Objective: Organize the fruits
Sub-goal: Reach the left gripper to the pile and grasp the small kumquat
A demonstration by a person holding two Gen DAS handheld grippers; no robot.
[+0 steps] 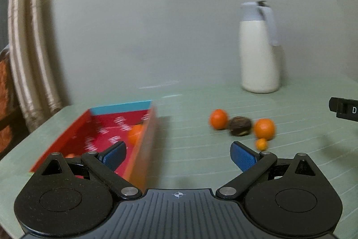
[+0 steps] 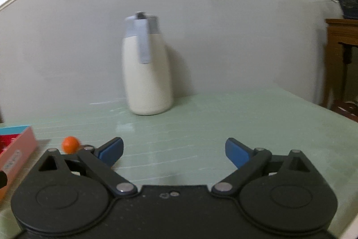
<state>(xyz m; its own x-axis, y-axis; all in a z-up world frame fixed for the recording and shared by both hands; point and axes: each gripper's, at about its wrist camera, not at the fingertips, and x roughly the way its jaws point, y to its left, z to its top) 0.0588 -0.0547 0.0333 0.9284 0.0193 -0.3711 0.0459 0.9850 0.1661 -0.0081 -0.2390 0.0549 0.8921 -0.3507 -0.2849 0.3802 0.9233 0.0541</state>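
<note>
In the left wrist view a red box with a blue far wall sits on the table at the left, with an orange inside. Right of it lie two oranges, a dark brown fruit between them, and a small orange fruit. My left gripper is open and empty, above the box's right wall. My right gripper is open and empty over bare table. In the right wrist view the box is at the left edge, with an orange beside it.
A white jug with a grey lid and handle stands at the back by the wall. A black object pokes in at the right edge of the left wrist view. A wooden cabinet stands beyond the table's right side.
</note>
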